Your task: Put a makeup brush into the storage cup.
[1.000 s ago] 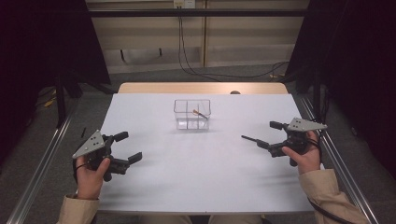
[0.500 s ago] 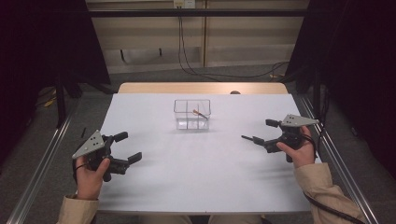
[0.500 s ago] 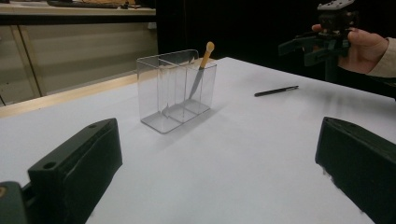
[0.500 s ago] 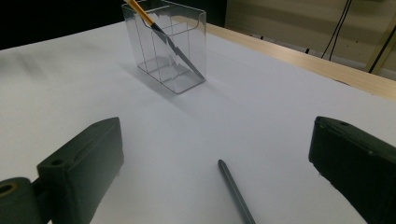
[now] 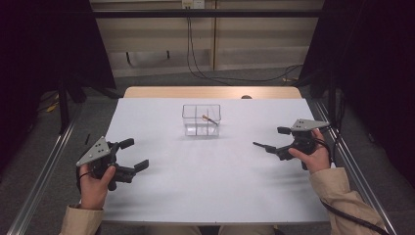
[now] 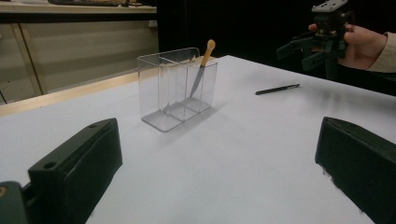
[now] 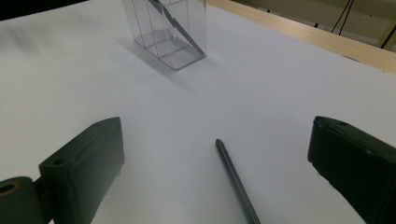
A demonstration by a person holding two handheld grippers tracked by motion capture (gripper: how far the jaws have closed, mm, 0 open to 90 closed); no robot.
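White tabletop [image 5: 205,181] filling middle of frame. Thin black pen [image 7: 236,184] lying flat at lower middle, between wide-open right claw [image 7: 219,168]. Looking light, stiff, slippery; pinching mid-shaft seems best. Left claw [image 5: 131,154] open, holding nothing, lower left.

White surface [image 5: 210,186] with a wood strip [image 5: 210,92] at its far edge, aluminium rails [image 5: 44,171] either side, grey floor [image 5: 244,77], beige wall panels [image 5: 254,44] with dangling cables [image 5: 193,54], black curtains [image 5: 44,44] flanking.

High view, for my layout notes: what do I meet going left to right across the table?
Left tool → clear divided box → dark pen → right tool, its hand last.
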